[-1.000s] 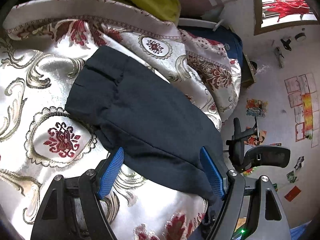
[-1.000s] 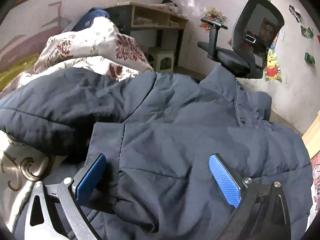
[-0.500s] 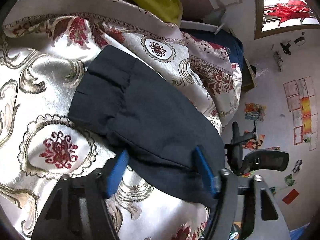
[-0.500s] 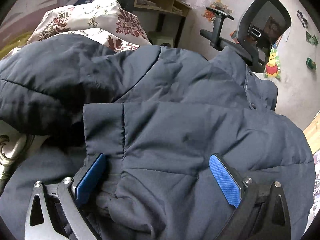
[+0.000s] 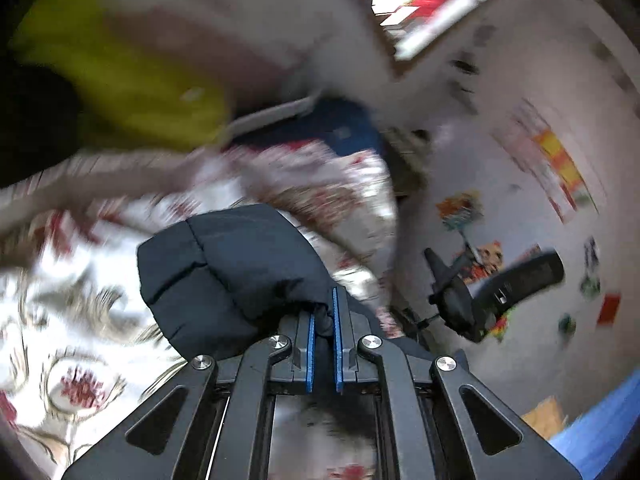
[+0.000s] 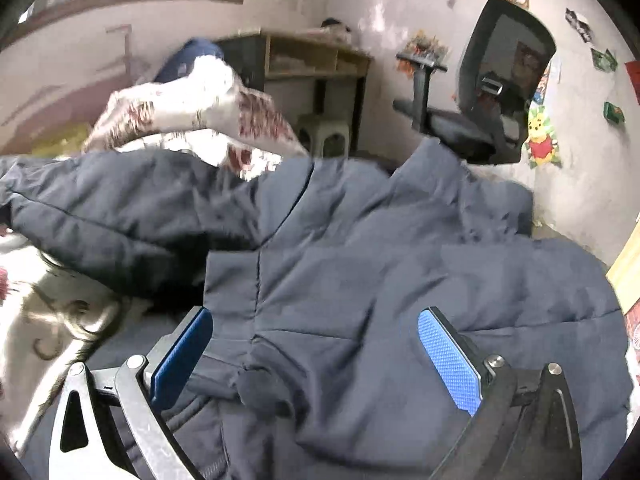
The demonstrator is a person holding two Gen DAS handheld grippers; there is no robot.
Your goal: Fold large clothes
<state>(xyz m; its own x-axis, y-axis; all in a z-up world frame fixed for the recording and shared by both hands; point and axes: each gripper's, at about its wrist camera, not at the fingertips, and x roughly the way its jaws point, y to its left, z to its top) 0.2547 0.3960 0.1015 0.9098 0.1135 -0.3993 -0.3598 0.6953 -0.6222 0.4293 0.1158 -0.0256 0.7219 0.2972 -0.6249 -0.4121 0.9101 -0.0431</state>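
navy jacket (image 6: 360, 280), cream/red floral bedspread (image 5: 80, 344)

Floral bedspread (image 5: 80, 364) across bed, gold scrolls, red medallions. Yellow pillow (image 5: 132, 76) at far edge. Black chair (image 6: 500, 92) near wall. Wooden counter (image 6: 316, 60) behind, plastic stool (image 6: 324, 136) under it. Posters (image 5: 556, 168) on wall.

No legible text, label, brand, number or sign is found in either wrist view: the wall posters (image 5: 560, 168), at about two o'clock in the left view, and the wall stickers (image 6: 542, 136) are too blurred or small to read.
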